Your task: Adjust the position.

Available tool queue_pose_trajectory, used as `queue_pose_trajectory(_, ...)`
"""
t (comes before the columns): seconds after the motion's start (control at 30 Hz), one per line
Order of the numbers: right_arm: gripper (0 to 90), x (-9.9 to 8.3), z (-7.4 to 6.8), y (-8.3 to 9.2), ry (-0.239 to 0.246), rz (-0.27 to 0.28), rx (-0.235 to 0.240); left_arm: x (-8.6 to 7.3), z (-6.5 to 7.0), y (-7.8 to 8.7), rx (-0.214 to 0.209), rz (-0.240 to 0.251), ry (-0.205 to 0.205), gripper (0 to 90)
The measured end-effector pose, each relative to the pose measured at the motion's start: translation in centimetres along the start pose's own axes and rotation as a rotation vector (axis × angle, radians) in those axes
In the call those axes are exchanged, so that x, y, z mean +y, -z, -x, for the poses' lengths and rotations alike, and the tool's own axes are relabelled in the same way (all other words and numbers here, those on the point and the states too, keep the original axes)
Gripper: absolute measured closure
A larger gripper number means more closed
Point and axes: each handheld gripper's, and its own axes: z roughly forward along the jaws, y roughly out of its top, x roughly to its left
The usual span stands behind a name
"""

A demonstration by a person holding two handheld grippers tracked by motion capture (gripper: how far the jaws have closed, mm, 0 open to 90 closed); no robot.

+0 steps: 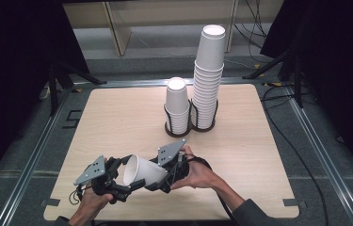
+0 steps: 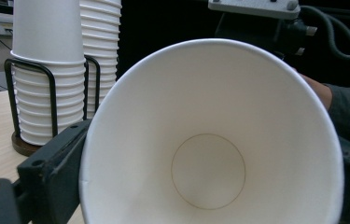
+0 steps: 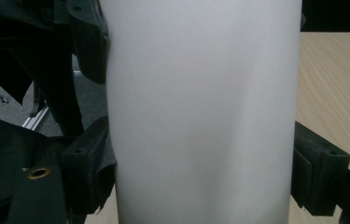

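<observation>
1. The right gripper [image 1: 157, 181] clasps a white paper cup [image 1: 143, 171] around its wall, one jaw pressing on each side in the right gripper view.
2. The cup lies on its side above the table's [image 1: 259, 155] near edge, long axis level, mouth toward the left gripper [image 1: 129, 187].
3. The left gripper's jaws flank the rim [image 2: 210, 44], loosened and not pinching.
4. Beyond stand a short stack [image 1: 177, 106] and a tall stack [image 1: 208, 80] of cups, well apart; the right hand looks nearer to them.

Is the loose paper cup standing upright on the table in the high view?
No: the paper cup lies tilted on its side above the table, between the left gripper and right gripper.
</observation>
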Motion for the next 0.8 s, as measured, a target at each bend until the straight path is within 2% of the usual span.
queue_pose_trajectory(0.13, 21.2, -0.2, 0.1, -0.1, 0.013, -0.020, -0.010, 0.0, -0.1, -0.1, 0.001, -0.034, -0.015, 8.4)
queue_pose_trajectory(0.17, 20.7, -0.3, 0.0, -0.2, -0.010, -0.037, -0.009, 0.0, 0.0, -0.1, 0.008, -0.040, -0.017, 8.7)
queue_pose_trajectory(0.2, 19.9, -0.3, -0.1, -0.2, -0.011, -0.052, -0.021, 0.0, 0.0, -0.1, 0.013, -0.057, -0.029, 9.3)
queue_pose_trajectory(0.33, 17.3, -0.2, -0.4, -0.4, 0.028, -0.157, -0.075, 0.0, -0.1, -0.3, 0.022, -0.104, -0.055, 10.2)
queue_pose_trajectory(0.37, 17.4, -0.1, -0.5, -0.4, 0.036, -0.177, -0.086, -0.1, -0.2, -0.5, 0.010, -0.095, -0.055, 10.3)
queue_pose_trajectory(0.4, 17.4, 0.1, -0.6, -0.4, 0.042, -0.196, -0.094, -0.1, -0.1, -0.3, 0.029, -0.135, -0.065, 10.4)
queue_pose_trajectory(0.43, 17.4, 0.2, -0.7, -0.5, 0.056, -0.212, -0.101, -0.1, 0.0, -0.4, 0.026, -0.139, -0.066, 10.5)
queue_pose_trajectory(0.47, 17.4, 0.3, -0.9, -0.6, 0.060, -0.220, -0.099, -0.2, 0.0, -0.5, 0.016, -0.138, -0.069, 10.5)
queue_pose_trajectory(0.5, 17.5, 0.4, -1.0, -0.7, 0.063, -0.231, -0.097, -0.2, 0.1, -0.5, 0.021, -0.164, -0.080, 10.6)
queue_pose_trajectory(0.53, 17.4, 0.4, -1.0, -0.8, 0.066, -0.241, -0.100, -0.3, 0.2, -0.7, 0.013, -0.166, -0.086, 10.6)
queue_pose_trajectory(0.57, 17.4, 0.4, -0.9, -1.0, 0.090, -0.242, -0.101, -0.3, 0.2, -0.7, 0.014, -0.177, -0.094, 10.6)
queue_pose_trajectory(0.6, 17.5, 0.6, -1.1, -1.0, 0.069, -0.250, -0.096, -0.3, 0.3, -0.8, 0.010, -0.185, -0.101, 10.7)
queue_pose_trajectory(0.63, 17.6, 0.6, -1.1, -1.1, 0.070, -0.256, -0.090, -0.3, 0.4, -0.8, 0.009, -0.194, -0.109, 10.7)
queue_pose_trajectory(0.67, 17.7, 0.5, -1.0, -1.2, 0.097, -0.263, -0.096, -0.4, 0.4, -0.9, 0.005, -0.190, -0.107, 10.8)
queue_pose_trajectory(0.73, 18.0, 0.5, -1.0, -1.4, 0.092, -0.268, -0.084, -0.5, 0.4, -1.1, -0.005, -0.185, -0.108, 10.9)
queue_pose_trajectory(0.77, 18.1, 0.5, -1.1, -1.5, 0.095, -0.275, -0.089, -0.4, 0.5, -0.9, 0.009, -0.217, -0.115, 10.9)
queue_pose_trajectory(0.8, 18.0, 0.5, -1.1, -1.5, 0.096, -0.278, -0.083, -0.4, 0.5, -1.0, 0.006, -0.212, -0.116, 10.9)
